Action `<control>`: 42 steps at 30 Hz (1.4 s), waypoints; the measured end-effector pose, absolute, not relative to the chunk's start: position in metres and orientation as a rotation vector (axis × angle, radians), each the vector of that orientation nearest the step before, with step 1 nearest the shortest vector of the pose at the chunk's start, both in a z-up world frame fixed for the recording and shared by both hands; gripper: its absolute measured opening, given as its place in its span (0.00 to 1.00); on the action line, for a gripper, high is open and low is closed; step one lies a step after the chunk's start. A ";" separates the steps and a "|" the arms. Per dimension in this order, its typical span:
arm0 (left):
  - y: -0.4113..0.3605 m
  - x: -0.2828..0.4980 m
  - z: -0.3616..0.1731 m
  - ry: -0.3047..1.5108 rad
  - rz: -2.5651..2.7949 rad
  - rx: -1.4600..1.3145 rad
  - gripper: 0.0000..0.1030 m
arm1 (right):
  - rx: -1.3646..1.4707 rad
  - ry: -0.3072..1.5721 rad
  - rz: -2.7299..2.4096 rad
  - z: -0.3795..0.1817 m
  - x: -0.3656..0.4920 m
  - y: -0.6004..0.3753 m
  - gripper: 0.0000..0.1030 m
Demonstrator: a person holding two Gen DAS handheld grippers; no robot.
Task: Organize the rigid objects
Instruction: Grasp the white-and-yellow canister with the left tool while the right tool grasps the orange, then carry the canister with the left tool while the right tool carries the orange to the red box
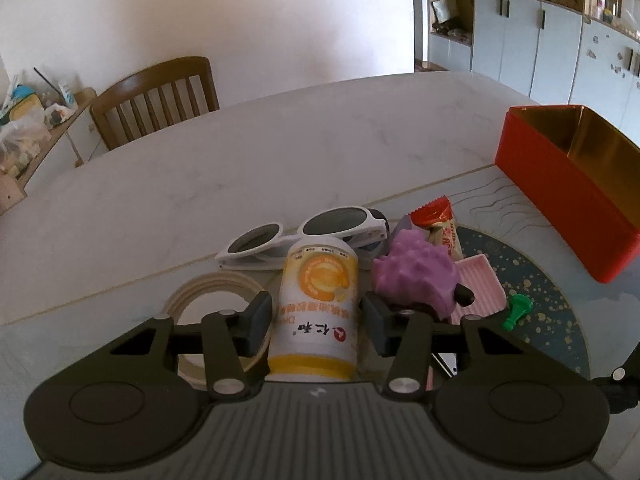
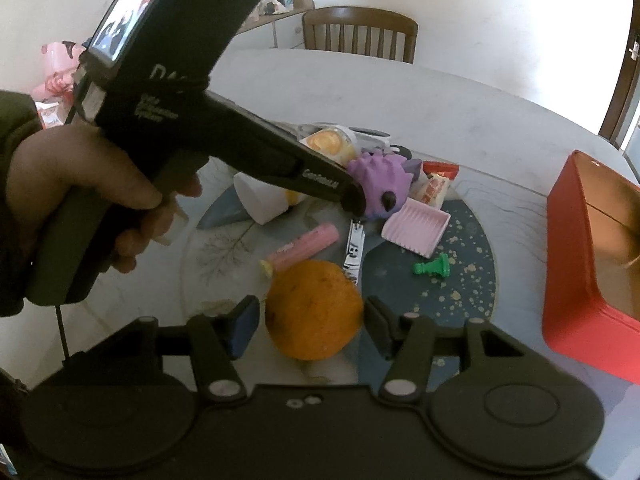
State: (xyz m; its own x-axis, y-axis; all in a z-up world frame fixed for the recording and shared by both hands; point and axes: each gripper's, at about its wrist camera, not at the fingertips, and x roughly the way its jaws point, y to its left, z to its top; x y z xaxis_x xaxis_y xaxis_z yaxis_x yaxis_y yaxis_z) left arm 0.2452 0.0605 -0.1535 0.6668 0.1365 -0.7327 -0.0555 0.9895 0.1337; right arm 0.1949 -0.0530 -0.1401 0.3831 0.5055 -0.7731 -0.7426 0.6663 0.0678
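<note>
In the left wrist view a white and yellow bottle (image 1: 316, 308) stands between the fingers of my left gripper (image 1: 316, 324). The jaws are open around it, with small gaps on both sides. The bottle also shows in the right wrist view (image 2: 332, 142), partly hidden by the left gripper body. My right gripper (image 2: 311, 328) is open around an orange (image 2: 314, 310) lying on the table, not touching it. An open red tin (image 1: 560, 188) with a gold inside stands at the right; it also shows in the right wrist view (image 2: 588, 256).
White sunglasses (image 1: 304, 236), a purple spiky toy (image 1: 416, 276), a snack wrapper (image 1: 438, 228), a pink ridged tray (image 1: 480, 280), a green chess piece (image 1: 518, 310) and a tape roll (image 1: 212, 292) crowd the bottle. A nail clipper (image 2: 353, 250) and pink tube (image 2: 304, 246) lie beyond the orange.
</note>
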 end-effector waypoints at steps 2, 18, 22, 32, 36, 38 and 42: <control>0.060 0.247 -0.154 0.833 0.110 0.110 0.48 | -0.319 0.863 0.807 -0.142 0.196 -0.051 0.54; 0.063 0.236 -0.145 0.831 0.088 0.093 0.42 | -0.266 0.865 0.753 -0.132 0.193 -0.065 0.51; 0.063 0.224 -0.136 0.826 0.086 0.077 0.42 | -0.248 0.852 0.729 -0.120 0.189 -0.073 0.51; 0.061 0.185 -0.106 0.795 0.054 0.040 0.42 | -0.196 0.801 0.653 -0.087 0.175 -0.100 0.51; 0.057 0.169 -0.093 0.769 0.035 0.023 0.42 | -0.189 0.773 0.600 -0.076 0.170 -0.115 0.51; 0.054 0.163 -0.086 0.753 0.019 0.014 0.42 | -0.187 0.757 0.568 -0.071 0.170 -0.125 0.51; 0.041 0.156 -0.068 0.731 -0.023 0.010 0.42 | -0.176 0.741 0.510 -0.066 0.176 -0.143 0.51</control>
